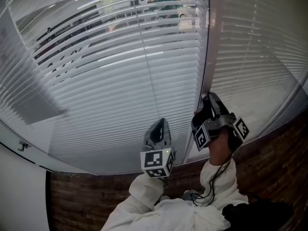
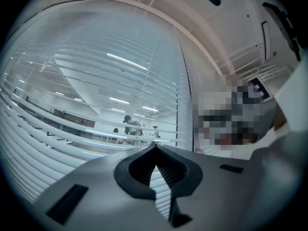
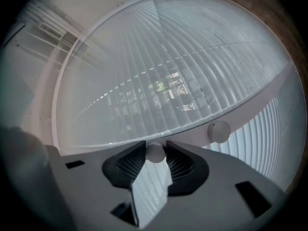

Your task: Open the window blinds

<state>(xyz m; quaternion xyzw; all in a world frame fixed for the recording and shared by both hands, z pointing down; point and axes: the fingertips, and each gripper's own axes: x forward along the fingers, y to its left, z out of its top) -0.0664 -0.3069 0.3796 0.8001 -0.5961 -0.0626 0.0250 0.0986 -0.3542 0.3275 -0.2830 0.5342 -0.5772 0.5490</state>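
Note:
White window blinds (image 1: 120, 81) hang over the glass with their slats partly tilted, and a second set (image 1: 255, 71) hangs right of the white frame post (image 1: 210, 42). My right gripper (image 1: 208, 99) is at that post, low down. In the right gripper view it (image 3: 155, 150) is shut on a small white round knob (image 3: 155, 154), held between the fingertips. A second white knob (image 3: 219, 131) sits on the frame just right of it. My left gripper (image 1: 161, 125) hovers in front of the left blinds, shut with nothing in it; its tips meet (image 2: 155, 147) in the left gripper view.
A brick-coloured surface (image 1: 96, 196) runs below the white sill (image 1: 57, 162). White sleeves (image 1: 144, 196) fill the lower middle. Through the slats an office room shows with a person (image 2: 129, 124) standing far off. A wall hook (image 1: 21, 147) sits at the lower left.

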